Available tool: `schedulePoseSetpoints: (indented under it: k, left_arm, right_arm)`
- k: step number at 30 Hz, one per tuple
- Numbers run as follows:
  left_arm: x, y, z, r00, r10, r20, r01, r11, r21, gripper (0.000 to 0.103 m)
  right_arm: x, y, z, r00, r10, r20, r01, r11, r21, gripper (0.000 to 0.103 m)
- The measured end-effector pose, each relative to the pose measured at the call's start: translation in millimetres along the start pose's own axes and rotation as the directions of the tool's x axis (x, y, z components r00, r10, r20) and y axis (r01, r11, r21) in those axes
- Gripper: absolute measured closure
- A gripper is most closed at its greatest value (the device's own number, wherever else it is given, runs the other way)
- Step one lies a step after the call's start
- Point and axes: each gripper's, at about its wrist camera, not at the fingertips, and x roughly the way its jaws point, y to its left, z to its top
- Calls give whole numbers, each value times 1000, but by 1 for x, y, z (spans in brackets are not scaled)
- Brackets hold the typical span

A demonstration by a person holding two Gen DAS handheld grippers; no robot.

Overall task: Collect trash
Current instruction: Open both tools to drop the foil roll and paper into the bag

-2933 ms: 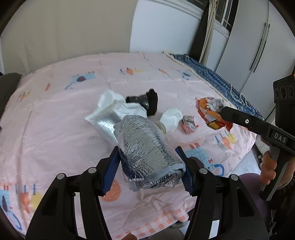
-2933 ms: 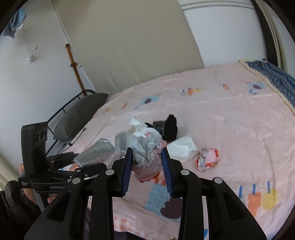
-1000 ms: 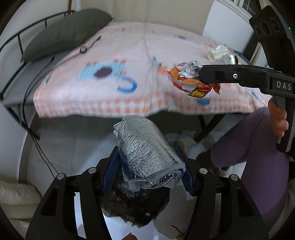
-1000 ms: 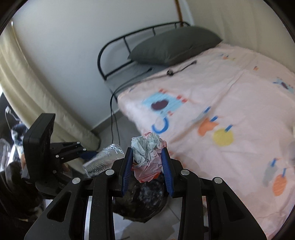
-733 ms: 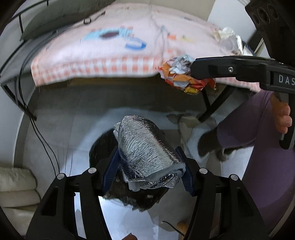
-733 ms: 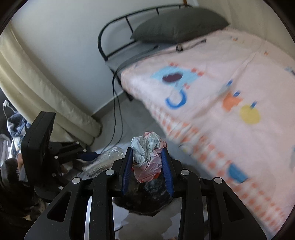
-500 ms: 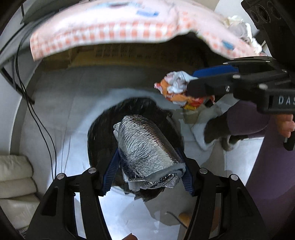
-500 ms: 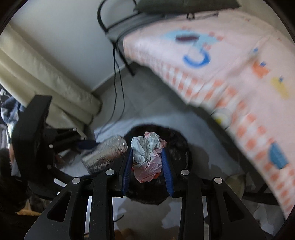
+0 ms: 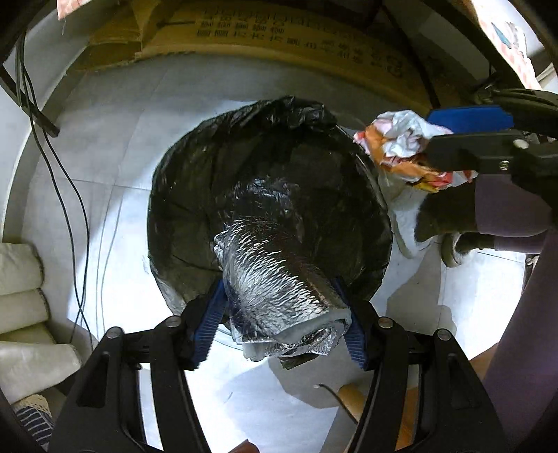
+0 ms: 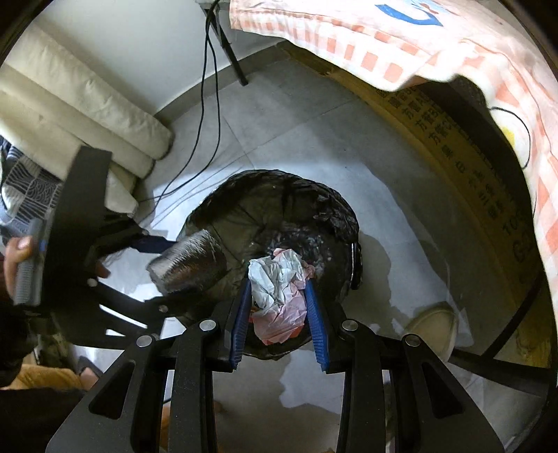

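Note:
My left gripper [image 9: 279, 306] is shut on a rolled silver foil pouch [image 9: 279, 282] and holds it over the near rim of a trash bin lined with a black bag [image 9: 195, 181]. My right gripper [image 10: 279, 306] is shut on a crumpled white, pink and orange wrapper [image 10: 279, 289] above the same bin [image 10: 314, 212]. In the left wrist view the wrapper [image 9: 401, 150] hangs at the bin's right rim. In the right wrist view the foil pouch [image 10: 190, 263] sits at the bin's left rim.
The bin stands on a grey tiled floor [image 9: 104, 139] beside the bed. A flat cardboard box [image 9: 296, 31] lies under the bed, whose pink sheet [image 10: 453, 52] hangs down. Black cables [image 10: 209, 104] run along the floor. Cream cushions [image 10: 69, 104] lie by the wall.
Both grippers swung from the bed down to the floor and came over the black bin, each still holding its piece of trash.

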Motion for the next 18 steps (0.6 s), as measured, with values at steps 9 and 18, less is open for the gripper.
schedulePoseSetpoints:
  k: [9, 18]
  left_arm:
    - [-13, 5, -1, 999, 0, 40, 1, 1000, -24, 6]
    - [-52, -9, 7, 992, 8, 128, -10, 1000, 16, 6]
  right_arm:
    - [-17, -9, 5, 996, -18, 82, 15, 999, 33, 18]
    - [-67, -6, 9, 977, -51, 206, 45, 998, 34, 17]
